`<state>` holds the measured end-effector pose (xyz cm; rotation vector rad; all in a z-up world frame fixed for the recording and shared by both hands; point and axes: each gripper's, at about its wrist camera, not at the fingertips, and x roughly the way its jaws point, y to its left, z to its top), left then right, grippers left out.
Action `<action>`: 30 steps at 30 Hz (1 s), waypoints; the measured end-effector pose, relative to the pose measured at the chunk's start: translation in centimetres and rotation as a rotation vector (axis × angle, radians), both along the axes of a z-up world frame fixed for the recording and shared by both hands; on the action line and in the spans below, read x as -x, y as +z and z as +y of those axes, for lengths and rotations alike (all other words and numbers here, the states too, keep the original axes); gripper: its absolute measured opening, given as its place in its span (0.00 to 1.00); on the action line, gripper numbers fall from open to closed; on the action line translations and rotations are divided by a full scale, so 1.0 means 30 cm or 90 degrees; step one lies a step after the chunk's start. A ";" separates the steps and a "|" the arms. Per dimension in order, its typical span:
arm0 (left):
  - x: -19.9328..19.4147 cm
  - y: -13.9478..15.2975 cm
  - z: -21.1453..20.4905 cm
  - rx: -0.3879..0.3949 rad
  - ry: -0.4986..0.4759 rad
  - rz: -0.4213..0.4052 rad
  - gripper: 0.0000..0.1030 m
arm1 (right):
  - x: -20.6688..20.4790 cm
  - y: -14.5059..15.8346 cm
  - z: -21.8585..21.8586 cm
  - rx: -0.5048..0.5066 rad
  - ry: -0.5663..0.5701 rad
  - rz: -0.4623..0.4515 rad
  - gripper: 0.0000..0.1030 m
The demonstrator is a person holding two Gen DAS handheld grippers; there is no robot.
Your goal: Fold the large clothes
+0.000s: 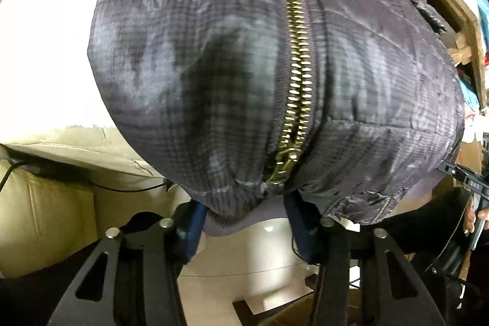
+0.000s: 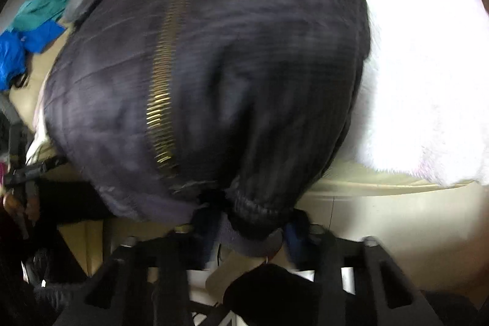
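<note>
Left wrist view: dark jacket (image 1: 214, 66) lies on a white blanket (image 1: 45, 51) over a cream sofa (image 1: 45, 203), brass zipper (image 1: 298, 66) running up its middle. Left hand-held gripper (image 1: 244, 219) is clamped on the hem at the zipper's foot. Right wrist view (blurred): right hand-held gripper (image 2: 247, 228) pinches the bunched hem.

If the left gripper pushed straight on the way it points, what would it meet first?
The dark jacket: its ribbed hem already sits between the left gripper fingers, near the brass zipper. Contact with the pads is unclear.
</note>
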<state>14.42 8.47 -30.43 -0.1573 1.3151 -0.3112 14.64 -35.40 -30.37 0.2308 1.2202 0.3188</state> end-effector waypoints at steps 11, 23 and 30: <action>-0.051 -0.045 0.065 0.039 0.025 0.051 0.55 | -0.095 -0.143 0.006 -0.055 -0.062 0.055 0.78; 0.031 0.122 0.018 0.109 -0.047 -0.039 0.17 | 0.099 0.167 0.104 -0.062 0.030 -0.070 0.17; 0.077 0.288 0.037 0.207 -0.089 -0.115 0.15 | 0.084 0.421 0.137 -0.150 0.030 -0.212 0.16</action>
